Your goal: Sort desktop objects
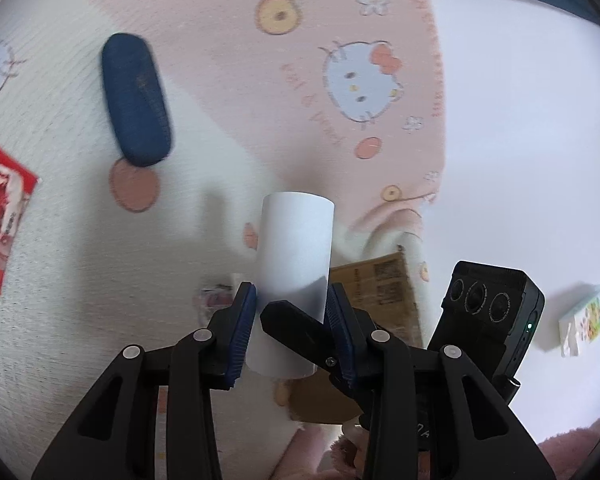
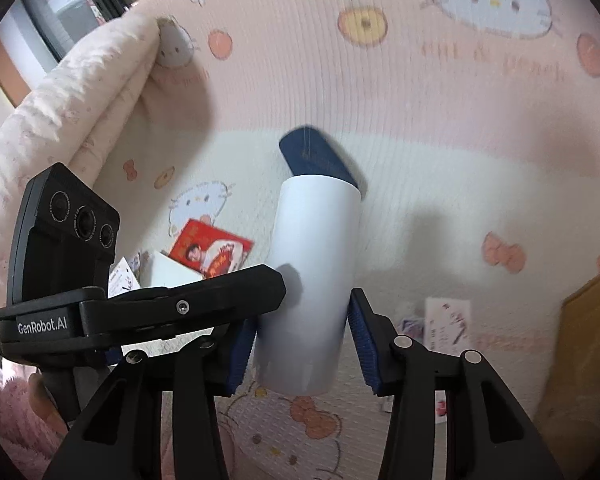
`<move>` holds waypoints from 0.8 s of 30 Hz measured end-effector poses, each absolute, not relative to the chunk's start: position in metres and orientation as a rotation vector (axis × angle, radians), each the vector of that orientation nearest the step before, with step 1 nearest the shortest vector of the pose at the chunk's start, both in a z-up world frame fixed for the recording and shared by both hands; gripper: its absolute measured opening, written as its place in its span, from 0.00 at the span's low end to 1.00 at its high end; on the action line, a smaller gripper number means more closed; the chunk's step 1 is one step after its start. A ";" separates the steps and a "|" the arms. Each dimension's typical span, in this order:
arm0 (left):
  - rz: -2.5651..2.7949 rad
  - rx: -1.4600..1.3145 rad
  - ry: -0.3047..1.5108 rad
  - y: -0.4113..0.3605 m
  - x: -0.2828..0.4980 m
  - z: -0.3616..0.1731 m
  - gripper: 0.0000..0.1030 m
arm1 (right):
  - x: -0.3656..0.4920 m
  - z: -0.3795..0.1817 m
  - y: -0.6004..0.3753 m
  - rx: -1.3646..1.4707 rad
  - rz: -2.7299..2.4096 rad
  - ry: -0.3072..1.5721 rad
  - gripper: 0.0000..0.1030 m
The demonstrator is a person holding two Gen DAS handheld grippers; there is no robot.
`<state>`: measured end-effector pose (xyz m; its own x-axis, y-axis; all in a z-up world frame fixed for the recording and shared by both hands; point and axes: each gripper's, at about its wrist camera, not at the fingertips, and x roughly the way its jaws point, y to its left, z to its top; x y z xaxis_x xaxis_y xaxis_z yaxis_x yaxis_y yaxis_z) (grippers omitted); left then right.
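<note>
The quilted pink and cream blanket (image 1: pixel 228 40) with cartoon cats covers nearly everything below me, one edge of it folded back in a thick roll. Next in size is a brown cardboard piece (image 1: pixel 380 288) printed with codes, lying just beyond my grippers; it may be a box, but I cannot see an opening or anything inside it, and no other container shows. The white tube (image 1: pixel 296 248) is off the blanket, held up between both tools: my left hand-held gripper (image 1: pixel 292 292) pinches its lower half, and my right hand-held gripper (image 2: pixel 304 316) has its pads at the same stretch from another side, apparently pinching too, though the right-hand pad looks barely touching. I judge the tube light, smooth and probably hollow, so it could slip or dent; a gentle hold low on the wall, as now, seems right. Beyond it lies a navy oval case (image 1: pixel 136 100), likely stiff and easy to take across its narrow width. Smaller are a red printed card (image 1: pixel 0 208) and some loose paper slips (image 2: pixel 448 320), flat and awkward to lift.
</note>
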<state>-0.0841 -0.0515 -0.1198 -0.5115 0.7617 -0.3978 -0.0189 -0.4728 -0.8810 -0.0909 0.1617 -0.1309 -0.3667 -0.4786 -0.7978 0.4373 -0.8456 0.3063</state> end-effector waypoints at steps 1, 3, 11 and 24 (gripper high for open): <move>2.023 -1.125 -1.189 -0.050 -0.084 -0.115 0.39 | -0.089 -0.125 0.165 1.304 -2.228 -0.058 0.42; 2.021 -1.103 -1.167 -0.046 -0.084 -0.104 0.39 | -0.087 -0.116 0.172 1.288 -2.238 -0.067 0.42; 1.989 -1.013 -1.103 -0.005 -0.090 -0.066 0.39 | -0.077 -0.075 0.206 1.219 -2.328 -0.100 0.41; 1.827 -0.963 -0.876 0.110 -0.095 -0.018 0.39 | -0.037 -0.014 0.309 1.142 -2.590 -0.108 0.41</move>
